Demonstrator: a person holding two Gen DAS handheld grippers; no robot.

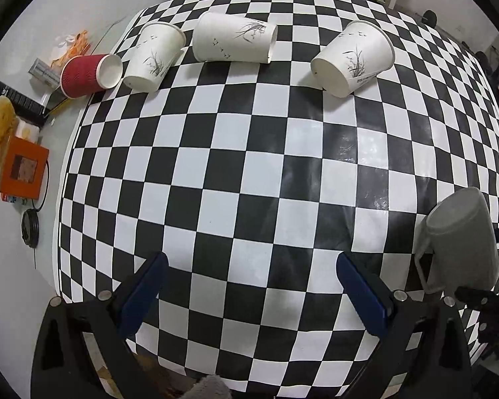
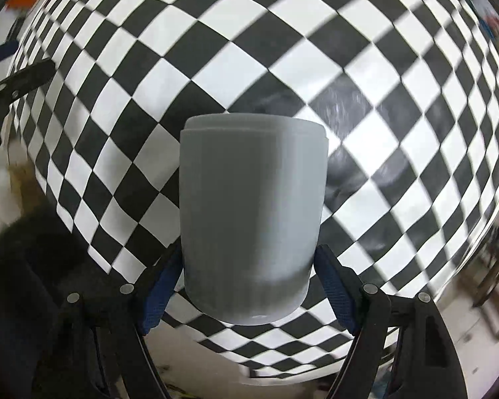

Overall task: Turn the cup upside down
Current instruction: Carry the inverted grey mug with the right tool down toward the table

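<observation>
Plain grey mug (image 2: 252, 219) with handle, clamped in right claw (image 2: 249, 286); left claw (image 1: 249, 296) spread, nothing held.

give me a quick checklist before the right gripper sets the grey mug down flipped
1. Grip: right gripper has its fingers on both sides of the grey mug: ok.
2. Mug turned over: closed base faces the left wrist camera, handle at its side: ok.
3. Mug off the checkered cloth: seems so, contact cannot tell.
4. Landing spot: squares beneath the mug look bare, but the view is blurred: cannot tell.
5. Left gripper open, holding nothing, apart from the mug: ok.
6. Paper cups and red cup lie at the far edge, away: ok.
</observation>
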